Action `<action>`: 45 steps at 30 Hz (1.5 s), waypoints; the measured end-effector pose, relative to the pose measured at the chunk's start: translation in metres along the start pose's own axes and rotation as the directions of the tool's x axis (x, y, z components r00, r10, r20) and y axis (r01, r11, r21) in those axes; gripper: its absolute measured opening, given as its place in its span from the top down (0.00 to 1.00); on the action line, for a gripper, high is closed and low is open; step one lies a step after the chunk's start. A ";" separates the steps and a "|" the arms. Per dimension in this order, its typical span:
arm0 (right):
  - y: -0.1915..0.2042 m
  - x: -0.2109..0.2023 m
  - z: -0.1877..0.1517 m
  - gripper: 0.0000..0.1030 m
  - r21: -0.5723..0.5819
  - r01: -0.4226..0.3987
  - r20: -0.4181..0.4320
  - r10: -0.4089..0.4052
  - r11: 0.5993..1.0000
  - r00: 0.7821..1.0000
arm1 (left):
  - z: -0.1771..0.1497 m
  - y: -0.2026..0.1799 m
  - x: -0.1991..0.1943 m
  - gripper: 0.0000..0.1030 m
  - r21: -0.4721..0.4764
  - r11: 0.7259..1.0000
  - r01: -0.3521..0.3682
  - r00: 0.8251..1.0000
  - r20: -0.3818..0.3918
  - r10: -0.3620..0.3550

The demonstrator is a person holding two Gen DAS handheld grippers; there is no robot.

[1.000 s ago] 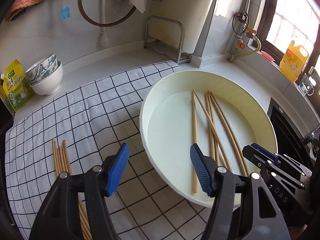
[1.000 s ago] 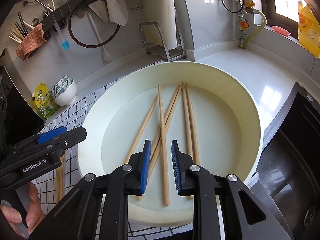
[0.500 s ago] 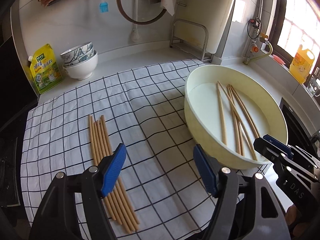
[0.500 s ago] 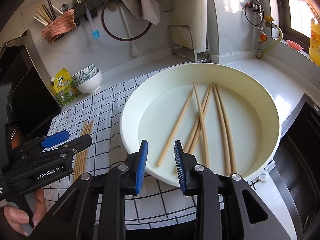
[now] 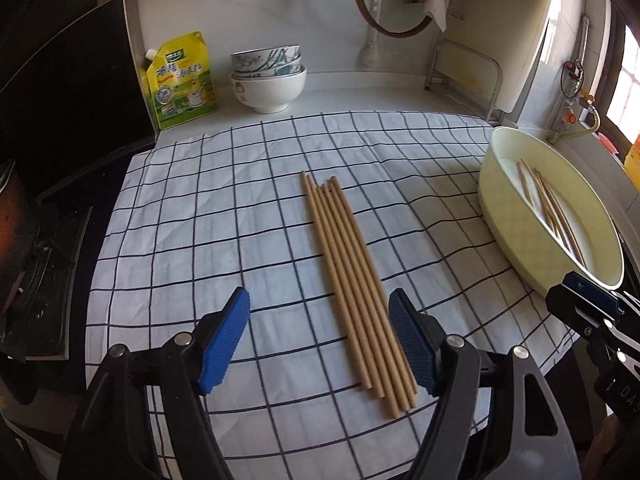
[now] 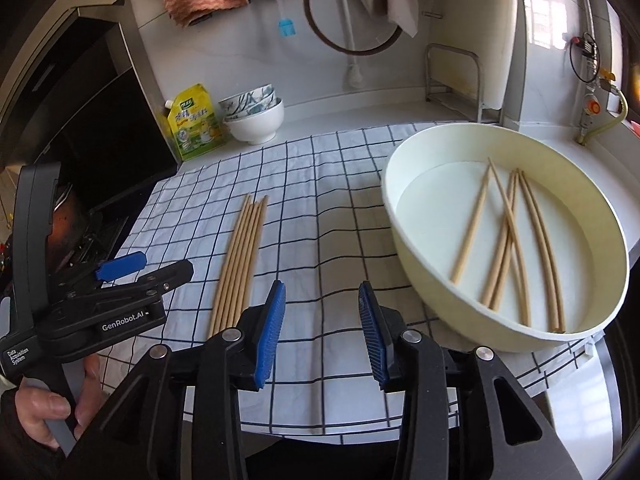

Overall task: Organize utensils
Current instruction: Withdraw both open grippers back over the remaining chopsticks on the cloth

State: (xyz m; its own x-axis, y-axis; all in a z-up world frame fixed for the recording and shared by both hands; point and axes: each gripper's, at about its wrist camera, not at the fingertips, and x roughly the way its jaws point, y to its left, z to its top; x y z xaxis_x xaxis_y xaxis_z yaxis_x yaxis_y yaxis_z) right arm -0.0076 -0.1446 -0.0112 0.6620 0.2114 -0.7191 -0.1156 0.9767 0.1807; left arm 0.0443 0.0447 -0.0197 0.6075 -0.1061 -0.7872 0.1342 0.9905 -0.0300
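Several wooden chopsticks [image 5: 356, 284] lie side by side in a neat row on the checked cloth [image 5: 240, 208]; they also show in the right wrist view [image 6: 240, 256]. More chopsticks [image 6: 508, 240] lie crossed in the cream basin [image 6: 404, 216], seen at the right in the left wrist view [image 5: 504, 208]. My left gripper [image 5: 320, 340] is open and empty, above the near end of the row. My right gripper [image 6: 322, 328] is open and empty, over the cloth between the row and the basin.
Stacked bowls [image 5: 268, 76] and a yellow-green pouch [image 5: 180, 80] stand at the back of the counter. A metal rack [image 5: 464, 72] and a white board [image 5: 516, 40] stand at the back right. A black stove [image 6: 80, 216] lies left of the cloth.
Both grippers have pulled back from the basin and swung left. The left one now faces the row on the cloth. The right gripper's jaws have opened wider.
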 end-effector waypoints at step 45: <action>0.058 0.107 -0.005 0.45 -0.161 0.112 -0.130 -0.134 0.981 0.982 | -0.020 0.062 0.041 0.23 -0.076 0.997 -0.019 0.999 -0.046 0.015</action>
State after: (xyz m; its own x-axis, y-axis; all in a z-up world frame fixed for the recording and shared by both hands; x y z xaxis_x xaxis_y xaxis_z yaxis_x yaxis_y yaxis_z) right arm 0.0534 -0.0649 -0.0809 0.5696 0.0819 -0.8178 -0.1581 0.9874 -0.0112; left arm 0.0618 0.1034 -0.0656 0.5730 -0.0867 -0.8150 0.0624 0.9961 -0.0621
